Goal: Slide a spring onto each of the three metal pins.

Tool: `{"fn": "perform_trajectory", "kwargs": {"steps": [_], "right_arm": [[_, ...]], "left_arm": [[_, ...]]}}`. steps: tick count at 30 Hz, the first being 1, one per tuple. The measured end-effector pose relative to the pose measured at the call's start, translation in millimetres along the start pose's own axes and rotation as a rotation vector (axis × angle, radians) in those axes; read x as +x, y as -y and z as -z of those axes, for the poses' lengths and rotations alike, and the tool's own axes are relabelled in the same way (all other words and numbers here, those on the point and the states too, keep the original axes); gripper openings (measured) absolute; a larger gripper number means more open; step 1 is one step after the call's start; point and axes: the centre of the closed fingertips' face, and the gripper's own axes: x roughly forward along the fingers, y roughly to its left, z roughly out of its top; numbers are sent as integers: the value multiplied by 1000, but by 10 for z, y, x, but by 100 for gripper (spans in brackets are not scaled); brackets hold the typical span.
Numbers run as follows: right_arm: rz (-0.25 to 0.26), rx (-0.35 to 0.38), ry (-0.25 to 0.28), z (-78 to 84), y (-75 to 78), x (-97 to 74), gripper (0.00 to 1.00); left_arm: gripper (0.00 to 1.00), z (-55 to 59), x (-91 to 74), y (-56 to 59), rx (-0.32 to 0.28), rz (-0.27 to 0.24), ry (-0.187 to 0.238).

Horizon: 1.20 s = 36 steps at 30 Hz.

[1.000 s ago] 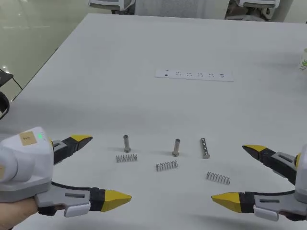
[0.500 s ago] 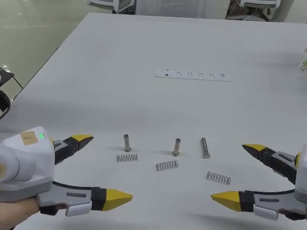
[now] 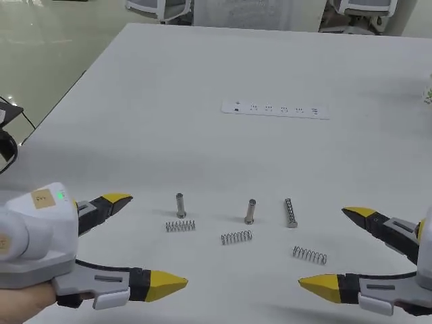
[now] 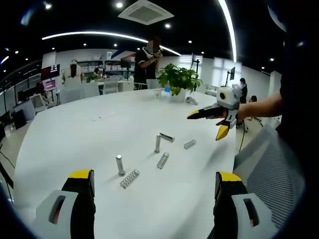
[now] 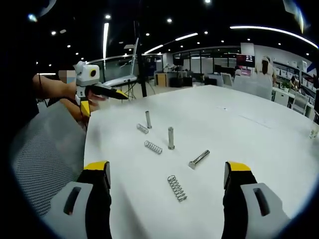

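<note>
- Head view: the left gripper (image 3: 152,239) and right gripper (image 3: 326,246) hang wide open and empty over the bench's (image 3: 202,155) near edge. Between them the left pin (image 3: 180,204) and middle pin (image 3: 250,210) stand upright, and the right pin (image 3: 289,212) lies flat. The left spring (image 3: 180,226), middle spring (image 3: 235,237) and right spring (image 3: 310,254) lie just nearer. A power strip (image 3: 275,109) sits toward the far edge.
- Left gripper view: jaws spread toward the left spring. Pinching it near one end should leave its bore free for the pin top. A potted plant (image 4: 178,79) stands at the far edge.
- Right gripper view: jaws apart. The fallen pin likely needs steadying first, since it could roll on the smooth white top.
</note>
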Motion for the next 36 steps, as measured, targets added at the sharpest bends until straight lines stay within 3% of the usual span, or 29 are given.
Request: {"fn": "perform_trajectory", "kwargs": {"steps": [16,36], "right_arm": [[2,-4,-2,-32,6,-15,95],[0,-9,-19,31,-8,-24,95]], "left_arm": [[98,-33,-2,-11,5,5,8],[98,18,22,18,-19,9,15]]}}
